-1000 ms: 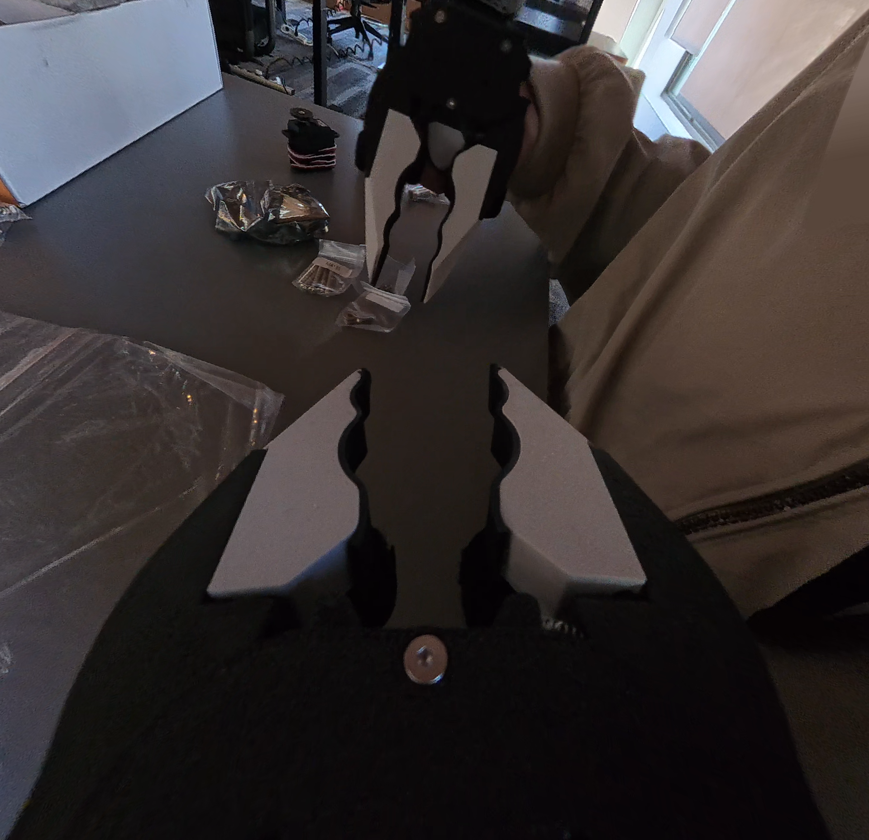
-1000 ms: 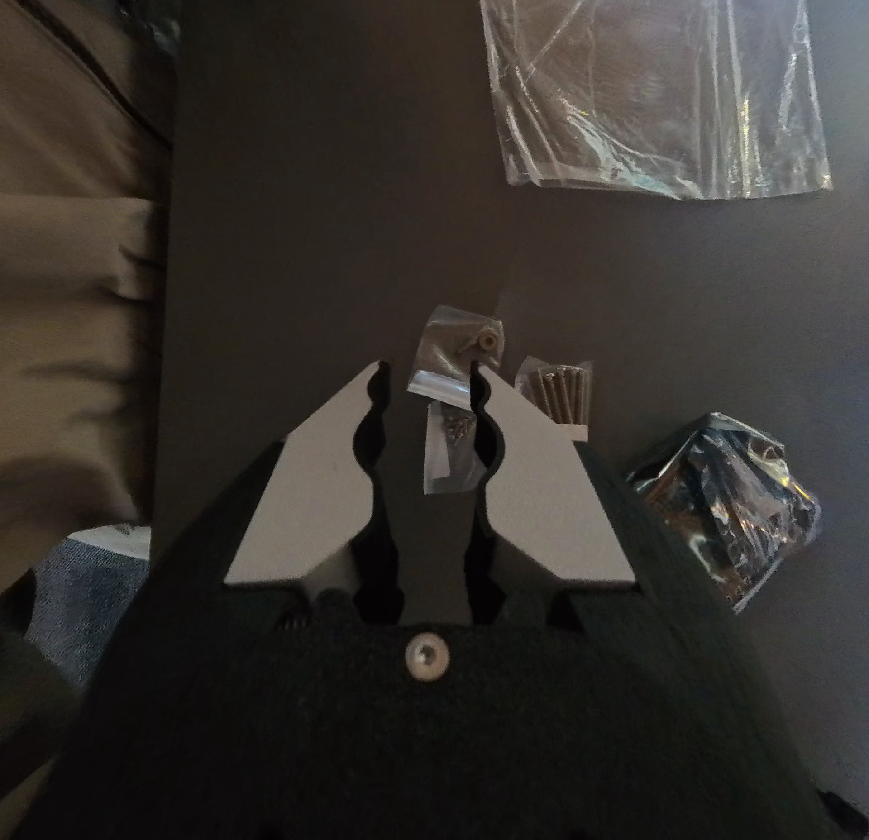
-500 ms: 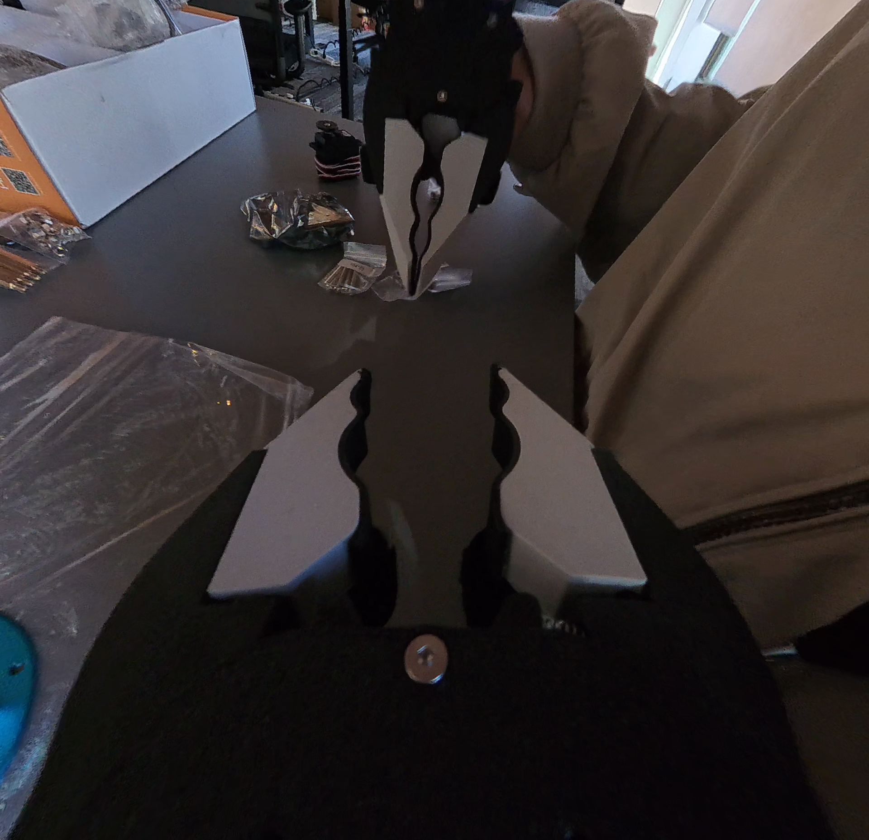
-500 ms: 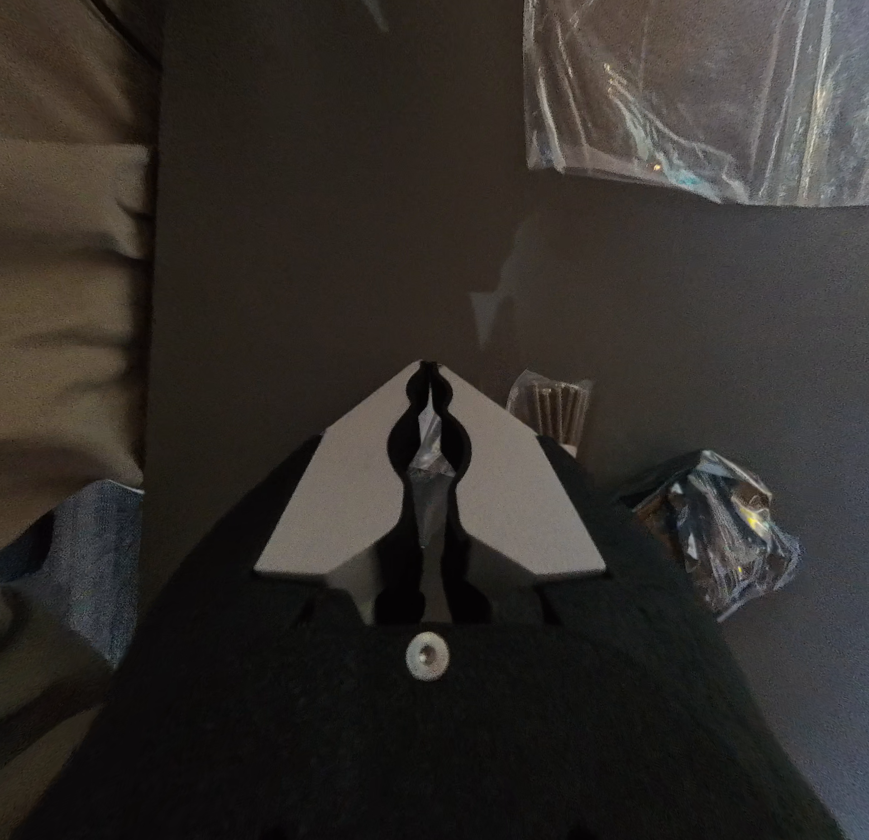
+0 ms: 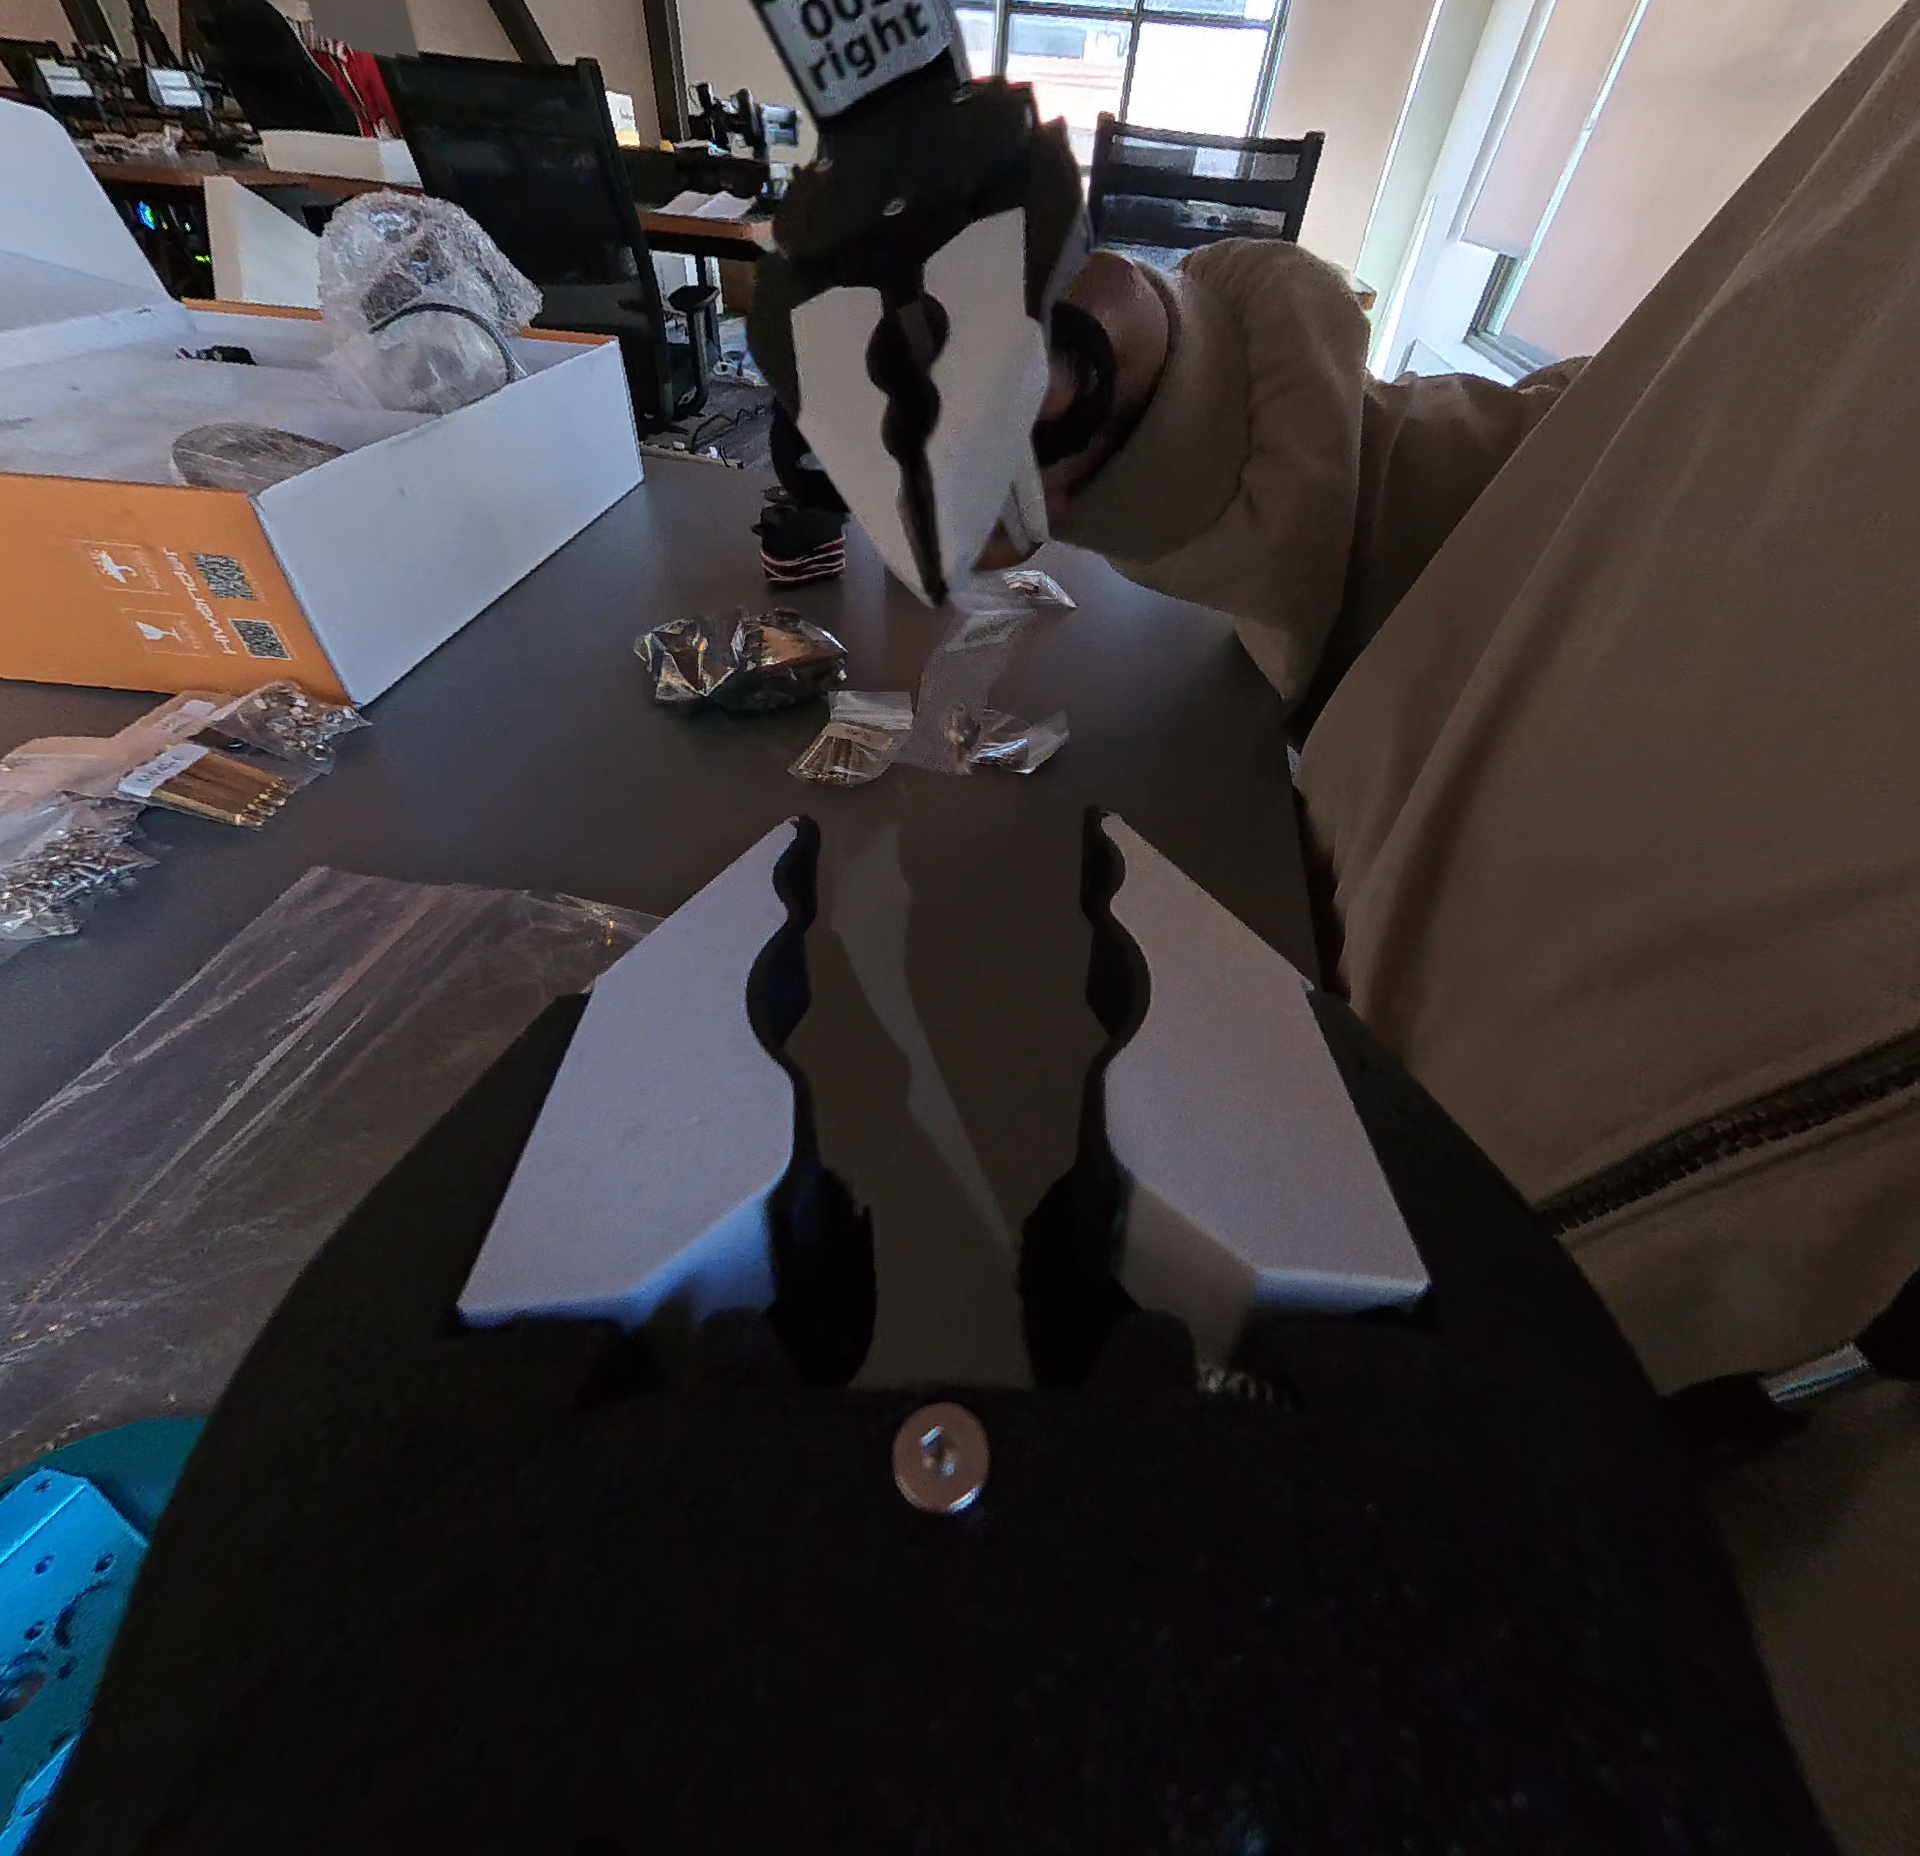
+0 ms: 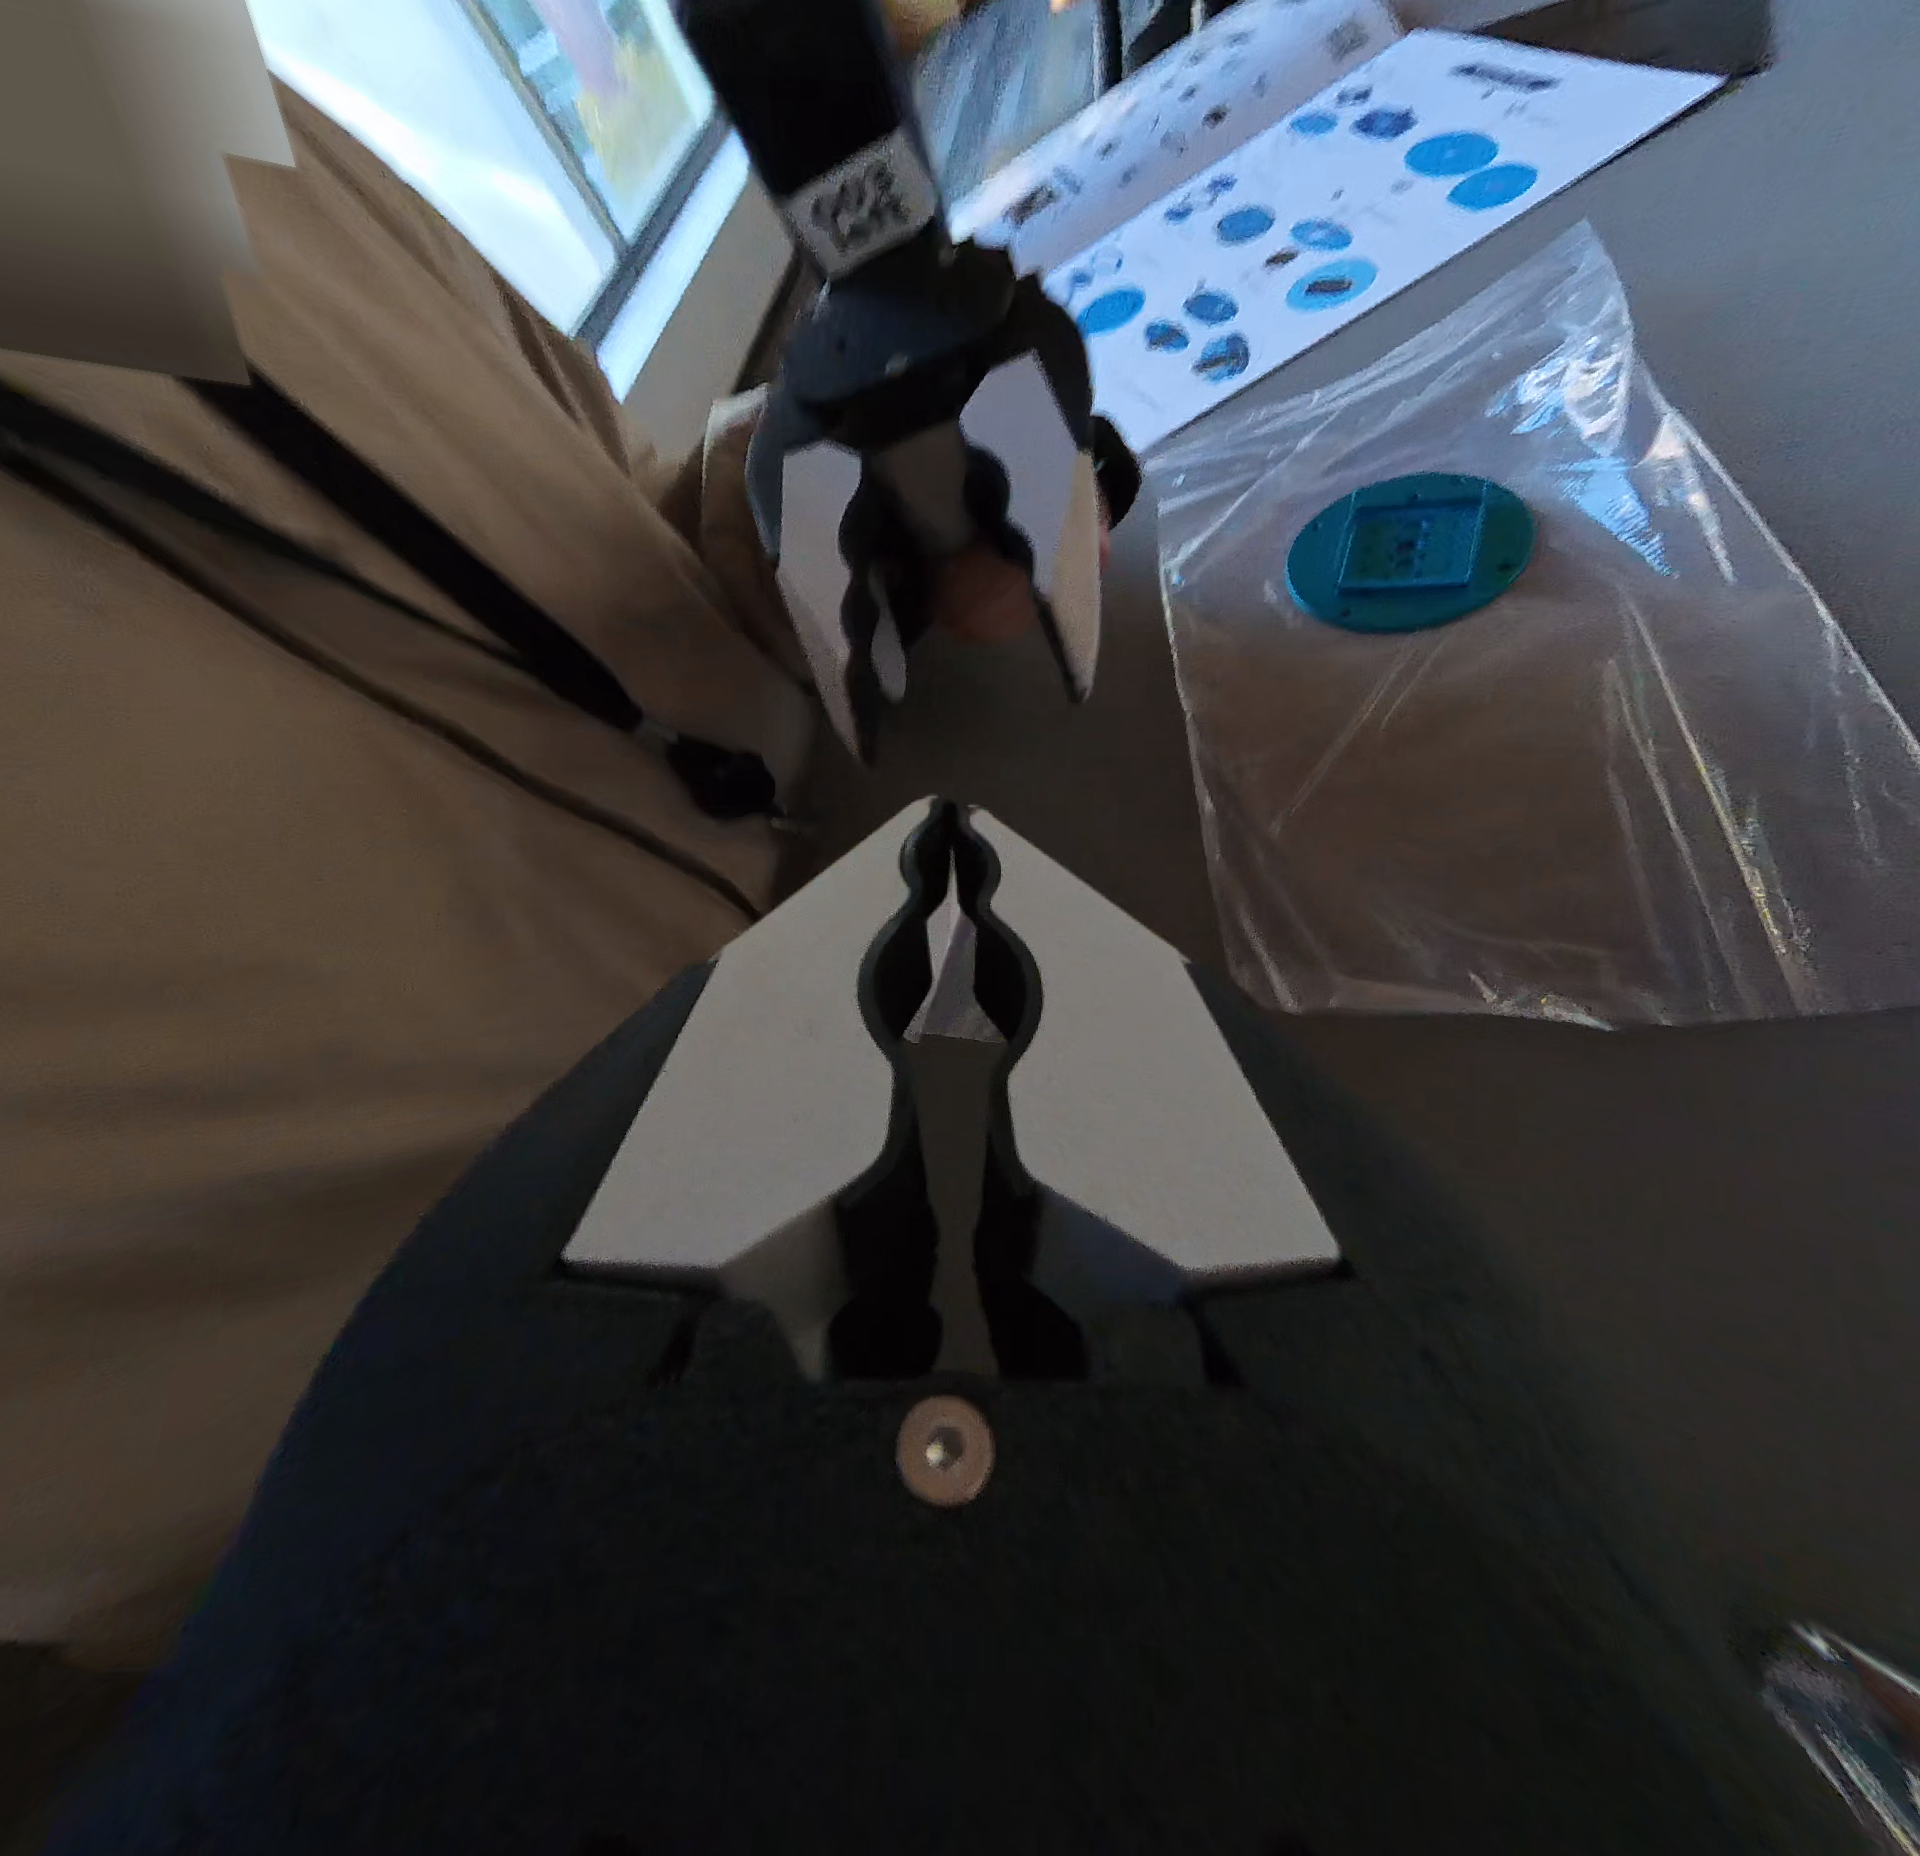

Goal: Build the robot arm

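Since a second earlier, the right gripper [image 6: 940,809] had clenched its fingers on a small clear bag [image 5: 971,663] of screws and lifted off the table [image 5: 520,767], the bag dangling from the tips. Nearest, the left gripper [image 5: 945,871] hovered with fingers released and empty. Left of it lay a large clear plastic bag [image 5: 260,1079]; whether the blue disc [image 6: 1408,559] sat in or on it was unclear. Farther off lay a packet of brass pins [image 5: 852,746] and a crumpled silver bag [image 5: 743,658]. At far left, an open white-and-orange box [image 5: 447,518] held a bubble-wrapped item [image 5: 416,310].
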Available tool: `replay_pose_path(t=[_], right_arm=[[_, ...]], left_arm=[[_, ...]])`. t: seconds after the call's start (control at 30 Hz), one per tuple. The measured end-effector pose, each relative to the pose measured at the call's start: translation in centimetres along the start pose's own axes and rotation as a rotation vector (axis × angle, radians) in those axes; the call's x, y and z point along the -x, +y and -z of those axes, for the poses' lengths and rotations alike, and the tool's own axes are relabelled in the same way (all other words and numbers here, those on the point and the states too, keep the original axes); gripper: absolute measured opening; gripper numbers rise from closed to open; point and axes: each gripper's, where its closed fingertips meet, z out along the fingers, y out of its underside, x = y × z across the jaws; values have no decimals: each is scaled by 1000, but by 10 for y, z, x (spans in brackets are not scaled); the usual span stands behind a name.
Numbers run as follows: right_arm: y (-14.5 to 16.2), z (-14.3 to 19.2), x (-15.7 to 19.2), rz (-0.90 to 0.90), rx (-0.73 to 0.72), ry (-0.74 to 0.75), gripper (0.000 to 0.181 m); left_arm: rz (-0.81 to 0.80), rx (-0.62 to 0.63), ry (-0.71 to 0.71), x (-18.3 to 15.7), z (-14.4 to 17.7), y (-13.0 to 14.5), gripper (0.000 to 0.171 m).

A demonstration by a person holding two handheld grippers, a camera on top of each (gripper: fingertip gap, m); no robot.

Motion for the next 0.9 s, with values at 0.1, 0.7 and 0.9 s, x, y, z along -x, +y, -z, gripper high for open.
replay_pose_path(t=[0.1, 0.7, 0.9], right_arm=[[-17, 2, -6, -110, -113, -56, 0], [-50, -1, 14, -242, -232, -274, 0], [-45, 3, -9, -284, -224, -169, 0]], left_arm=[[12, -11, -1, 4, 1, -1, 50], [176, -184, 224, -4, -25, -42, 25], [321, -213, 268, -3, -23, -41, 2]])
